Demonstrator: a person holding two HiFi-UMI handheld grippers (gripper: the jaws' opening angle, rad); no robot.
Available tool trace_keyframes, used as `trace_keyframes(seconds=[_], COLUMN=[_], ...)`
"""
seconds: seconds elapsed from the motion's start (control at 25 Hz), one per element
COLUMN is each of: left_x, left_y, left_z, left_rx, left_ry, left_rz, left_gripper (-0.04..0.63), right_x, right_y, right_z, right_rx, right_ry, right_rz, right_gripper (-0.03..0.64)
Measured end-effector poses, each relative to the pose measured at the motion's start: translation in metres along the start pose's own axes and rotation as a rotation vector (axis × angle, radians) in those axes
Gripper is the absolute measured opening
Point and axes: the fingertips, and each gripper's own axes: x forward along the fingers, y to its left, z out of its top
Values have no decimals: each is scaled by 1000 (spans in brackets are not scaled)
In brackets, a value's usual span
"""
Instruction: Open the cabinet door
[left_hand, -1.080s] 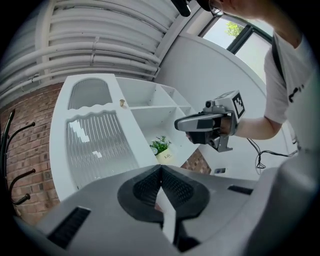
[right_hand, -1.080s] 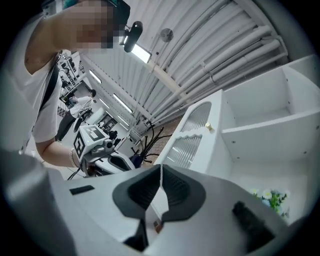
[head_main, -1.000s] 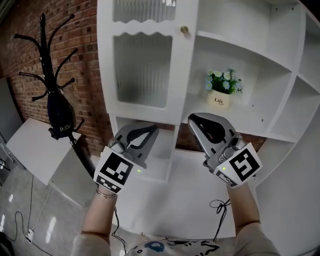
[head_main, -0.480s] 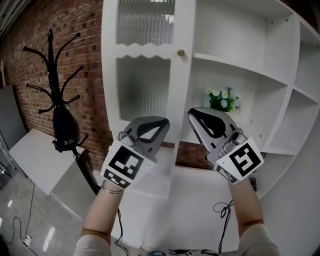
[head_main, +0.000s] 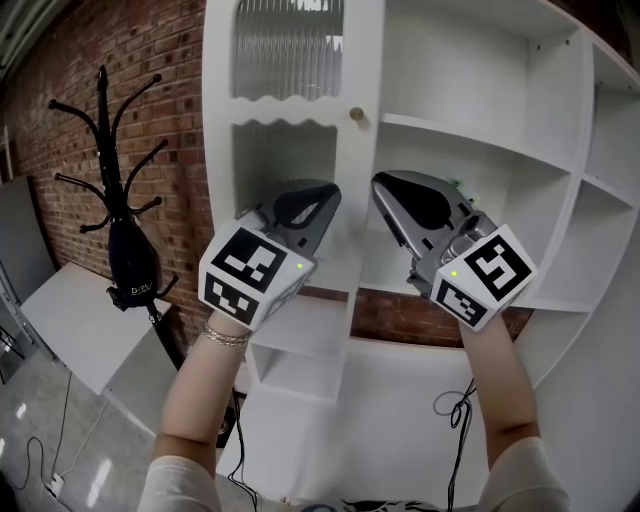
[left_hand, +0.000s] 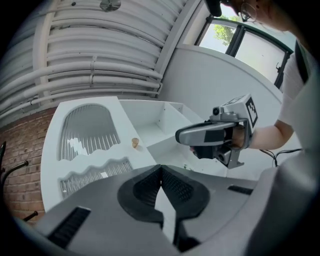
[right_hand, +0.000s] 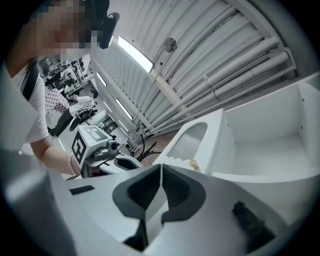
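Note:
A white cabinet door (head_main: 290, 110) with ribbed glass panes stands closed, with a small brass knob (head_main: 355, 115) at its right edge. The knob (left_hand: 135, 143) also shows in the left gripper view and the knob (right_hand: 194, 164) in the right gripper view. My left gripper (head_main: 325, 198) is held up in front of the door's lower pane, below and left of the knob, jaws shut on nothing. My right gripper (head_main: 385, 188) hangs just right of the knob's height line, below it, also shut and empty. Neither touches the cabinet.
Open white shelves (head_main: 480, 150) fill the cabinet to the right of the door. A black coat stand (head_main: 115, 190) with a dark bag stands at the left before a brick wall (head_main: 150, 60). A white low table (head_main: 70, 310) sits at the lower left.
Both grippers have risen from the lower shelf level to just under the knob. The potted plant on the shelf is now hidden behind the right gripper.

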Motion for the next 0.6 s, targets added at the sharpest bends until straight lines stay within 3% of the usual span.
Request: trace_keyframes(seconds=[0.24,0.6], left_x=[10,34], left_y=[23,54], left_z=[10,15], left_rx=[56,124], left_ry=[26,76], left_rz=[38,100], left_gripper=[15,15], right_x=[11,27], right_y=[-18,-50], right_z=[7,-7], right_rx=[-34,-91], right_ry=[19,143], right_rz=[-33,-91], right_gripper=[29,29])
